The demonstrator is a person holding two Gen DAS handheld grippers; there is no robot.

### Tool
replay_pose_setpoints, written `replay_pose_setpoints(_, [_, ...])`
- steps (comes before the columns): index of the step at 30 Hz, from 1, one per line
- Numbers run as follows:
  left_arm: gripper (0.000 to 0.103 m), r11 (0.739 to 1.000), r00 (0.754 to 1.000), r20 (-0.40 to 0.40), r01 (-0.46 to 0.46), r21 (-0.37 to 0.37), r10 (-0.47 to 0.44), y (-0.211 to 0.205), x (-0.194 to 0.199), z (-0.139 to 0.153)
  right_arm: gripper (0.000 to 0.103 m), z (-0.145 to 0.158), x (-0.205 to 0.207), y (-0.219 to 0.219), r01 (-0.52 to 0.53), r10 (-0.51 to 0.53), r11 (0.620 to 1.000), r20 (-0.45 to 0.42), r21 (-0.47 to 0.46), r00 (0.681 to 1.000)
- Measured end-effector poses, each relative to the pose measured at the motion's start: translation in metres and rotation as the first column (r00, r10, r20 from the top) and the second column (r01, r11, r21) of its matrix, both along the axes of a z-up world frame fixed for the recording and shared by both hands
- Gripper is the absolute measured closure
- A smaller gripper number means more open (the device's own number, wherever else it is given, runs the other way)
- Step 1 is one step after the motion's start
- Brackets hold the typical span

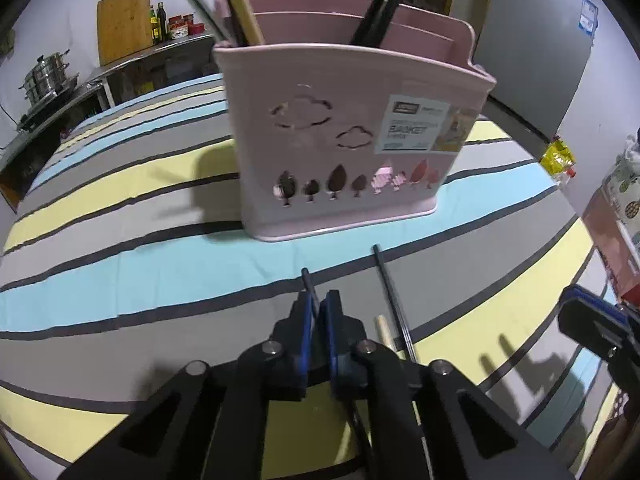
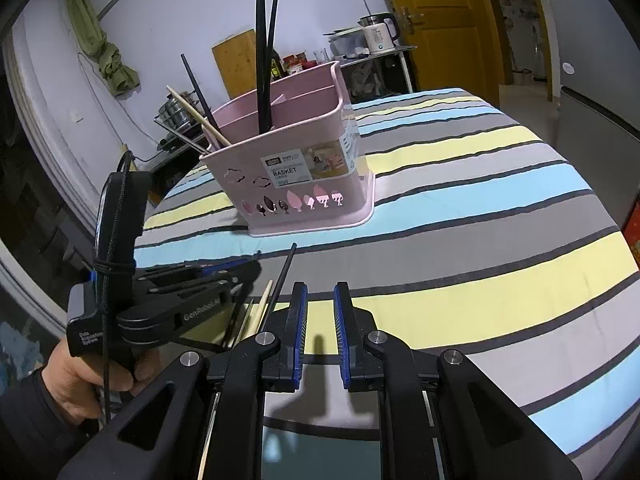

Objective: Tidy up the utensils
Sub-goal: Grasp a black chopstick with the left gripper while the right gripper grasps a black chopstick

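Observation:
A pink utensil basket [image 1: 340, 152] [image 2: 296, 184] stands on the striped tablecloth, holding black chopsticks [image 2: 265, 68] and a wooden chopstick [image 2: 196, 116]. My left gripper [image 1: 319, 304] is shut on a black chopstick [image 1: 309, 282], low over the cloth in front of the basket. Beside it on the cloth lie another black chopstick [image 1: 390, 300] [image 2: 283, 276] and a wooden chopstick [image 1: 384, 334] [image 2: 262, 308]. My right gripper [image 2: 320, 300] is open and empty, right of the left gripper [image 2: 236, 270], over the cloth.
The striped table [image 2: 480, 208] spreads to the right. A counter with pots [image 1: 48, 76], bottles and a cutting board [image 1: 124, 24] is behind at left. A fridge [image 1: 532, 40] stands at right, a yellow door [image 2: 444, 20] and kettle [image 2: 378, 34] beyond.

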State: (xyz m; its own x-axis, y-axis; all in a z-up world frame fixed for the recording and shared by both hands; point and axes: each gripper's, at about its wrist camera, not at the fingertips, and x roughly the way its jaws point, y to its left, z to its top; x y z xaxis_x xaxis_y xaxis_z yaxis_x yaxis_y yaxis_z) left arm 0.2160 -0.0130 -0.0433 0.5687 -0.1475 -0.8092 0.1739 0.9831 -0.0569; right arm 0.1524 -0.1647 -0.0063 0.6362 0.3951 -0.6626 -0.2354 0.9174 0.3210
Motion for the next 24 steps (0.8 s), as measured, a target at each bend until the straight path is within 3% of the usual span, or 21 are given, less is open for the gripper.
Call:
replay_pose_setpoints(9, [0.095, 0.999, 0.999, -0.004, -0.039, 0.011, 0.039, 0.042, -0.003, 0.0, 0.089, -0.009, 0.013, 0.015, -0.041, 0.041, 0.999, -0.036, 0.001, 0.998])
replay_pose_setpoints(16, [0.095, 0.994, 0.995, -0.009, -0.098, -0.048, 0.098, 0.072, -0.013, -0.001, 0.089, -0.022, 0.039, 0.044, -0.084, 0.082, 0.996, -0.082, -0.015, 0.993])
replay_pose_setpoints(24, [0.093, 0.986, 0.991, -0.027, -0.13, -0.106, 0.128, 0.078, -0.014, -0.006, 0.089, -0.04, 0.07, 0.07, -0.099, 0.087, 0.992, -0.148, -0.074, 0.985])
